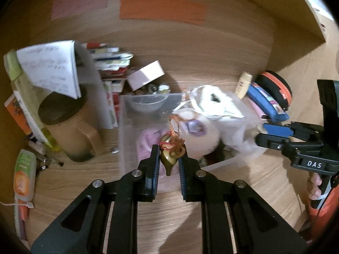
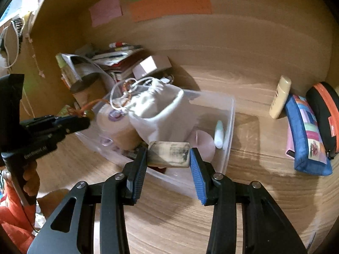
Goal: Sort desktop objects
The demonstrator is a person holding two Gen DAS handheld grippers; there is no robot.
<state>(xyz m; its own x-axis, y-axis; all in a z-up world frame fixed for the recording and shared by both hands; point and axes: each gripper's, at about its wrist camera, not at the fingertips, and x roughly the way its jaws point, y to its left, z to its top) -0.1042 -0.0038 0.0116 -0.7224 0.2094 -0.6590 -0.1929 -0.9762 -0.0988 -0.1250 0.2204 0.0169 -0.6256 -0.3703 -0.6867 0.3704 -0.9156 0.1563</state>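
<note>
With both loads poised over the clear bin [image 2: 229, 114], the left gripper [image 1: 168, 158] pinched 1 olive charm [image 1: 169, 158] and the right gripper [image 2: 168, 154] clamped 1 worn card [image 2: 168, 154], so dropping them in likely came next.

Blue patchwork pouch [image 2: 307, 135] — black case [image 2: 324, 116] trimmed orange; olive-green charm [image 1: 169, 156] on orange cord [image 1: 175, 124].

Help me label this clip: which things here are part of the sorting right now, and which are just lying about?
In play:
- left gripper shut on the olive charm with orange cord
- right gripper shut on the flat worn card
- clear plastic bin

Lying about:
- beige mug
- blue pencil case
- cream tube
- pink box
</note>
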